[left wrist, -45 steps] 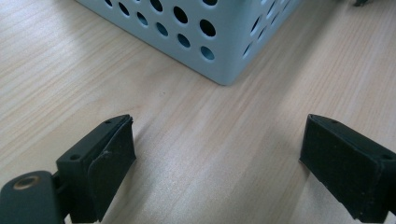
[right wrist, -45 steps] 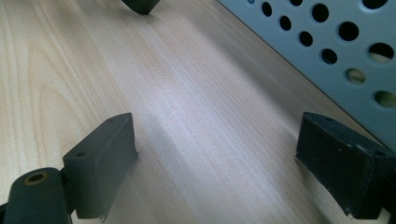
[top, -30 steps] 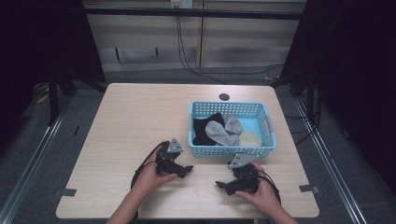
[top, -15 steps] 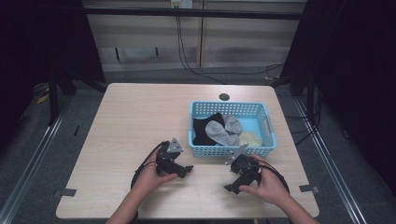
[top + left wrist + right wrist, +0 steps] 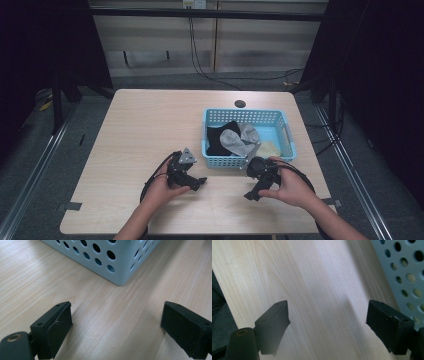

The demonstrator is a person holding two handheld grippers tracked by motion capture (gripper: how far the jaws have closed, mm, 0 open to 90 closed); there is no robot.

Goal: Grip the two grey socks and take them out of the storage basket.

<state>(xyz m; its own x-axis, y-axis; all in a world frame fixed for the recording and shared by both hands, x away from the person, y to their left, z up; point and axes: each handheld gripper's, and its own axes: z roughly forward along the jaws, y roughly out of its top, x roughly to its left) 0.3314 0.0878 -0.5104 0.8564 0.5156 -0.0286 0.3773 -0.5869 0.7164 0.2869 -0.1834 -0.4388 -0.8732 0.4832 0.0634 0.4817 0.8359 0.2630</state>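
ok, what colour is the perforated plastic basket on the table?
Light blue. The perforated plastic basket shows best in the high view; its holed wall also appears in the left gripper view.

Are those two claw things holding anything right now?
Nothing. The left gripper and the right gripper both have open fingers with bare table between them, near the blue basket.

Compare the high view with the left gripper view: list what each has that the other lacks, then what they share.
High view alone: the inside of the blue basket, with a black cloth, grey socks and a pale yellow item; both hands; the right gripper; a dark round spot on the table past the basket; the floor around it.

Left gripper view alone: the basket's outer corner seen close, round holes in its wall, and the left gripper with jaws wide apart and nothing between them.

Both: the wooden table, the basket, the left gripper.
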